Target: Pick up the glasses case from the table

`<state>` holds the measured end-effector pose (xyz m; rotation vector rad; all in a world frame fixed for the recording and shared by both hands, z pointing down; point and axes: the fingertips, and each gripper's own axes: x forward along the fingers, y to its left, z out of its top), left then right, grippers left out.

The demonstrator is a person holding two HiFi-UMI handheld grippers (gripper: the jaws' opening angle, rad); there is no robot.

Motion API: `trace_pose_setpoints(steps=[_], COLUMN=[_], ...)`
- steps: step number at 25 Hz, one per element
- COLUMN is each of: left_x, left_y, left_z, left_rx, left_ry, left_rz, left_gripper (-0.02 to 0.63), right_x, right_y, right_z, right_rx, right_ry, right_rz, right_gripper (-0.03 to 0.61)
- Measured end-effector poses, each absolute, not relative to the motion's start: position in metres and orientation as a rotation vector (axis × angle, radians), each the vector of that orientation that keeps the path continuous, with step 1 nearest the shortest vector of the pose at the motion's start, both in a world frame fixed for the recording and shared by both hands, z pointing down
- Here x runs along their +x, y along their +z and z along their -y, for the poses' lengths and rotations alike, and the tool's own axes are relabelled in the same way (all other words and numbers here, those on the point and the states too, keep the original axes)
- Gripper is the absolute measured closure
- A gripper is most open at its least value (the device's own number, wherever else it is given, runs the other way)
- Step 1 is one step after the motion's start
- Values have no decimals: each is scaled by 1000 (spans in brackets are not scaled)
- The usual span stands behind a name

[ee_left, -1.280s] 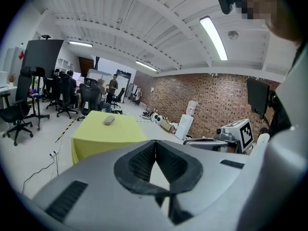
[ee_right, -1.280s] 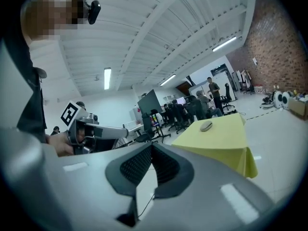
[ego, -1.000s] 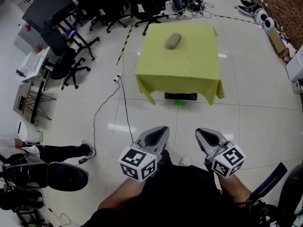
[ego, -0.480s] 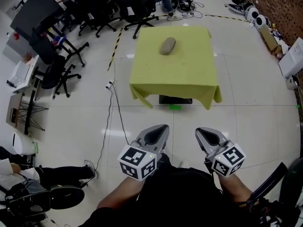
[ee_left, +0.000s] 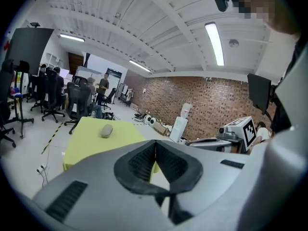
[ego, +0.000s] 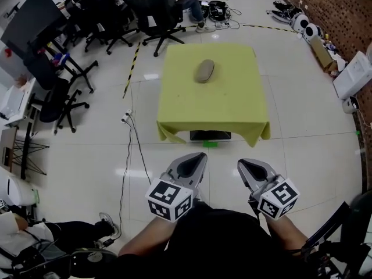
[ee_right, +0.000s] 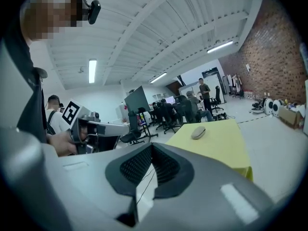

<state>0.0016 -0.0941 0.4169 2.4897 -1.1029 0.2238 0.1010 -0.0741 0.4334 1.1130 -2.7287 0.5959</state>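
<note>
Jaws on my left gripper and right gripper were pressed together, empty, at lower centre. Glasses case lay on the worktop, upper centre.

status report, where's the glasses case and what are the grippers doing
Left gripper and right gripper shut, empty. Glasses case on table, untouched, far ahead. Only floor in between.

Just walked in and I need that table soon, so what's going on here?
A person holds a two-jaw gripper in each hand, low in front of their body. The left gripper and right gripper are both shut, with nothing between the jaws. The glasses case lies untouched on the yellow-covered table, across a stretch of floor from them, so the pickup has not begun.
</note>
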Motion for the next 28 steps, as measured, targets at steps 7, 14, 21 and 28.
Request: trace_pose_setpoints(steps=[7, 14, 21, 28], left_x=[-32, -60, -85, -87], left_y=[414, 413, 419, 422], left_z=[138, 173, 194, 210], left_rx=[2495, 2530, 2533, 2531], left_ry=[185, 180, 175, 157], left_rz=[1052, 1012, 1004, 991], left_gripper=[606, 606, 606, 606], right_x=[70, 36, 10, 5], right_y=[425, 425, 431, 424], right_z=[113, 148, 164, 182], right_rx=[1159, 1198, 1190, 1190], right_ry=[560, 558, 556, 523], right_rz=[2697, 2685, 2672, 2678], right_gripper=[577, 577, 577, 577])
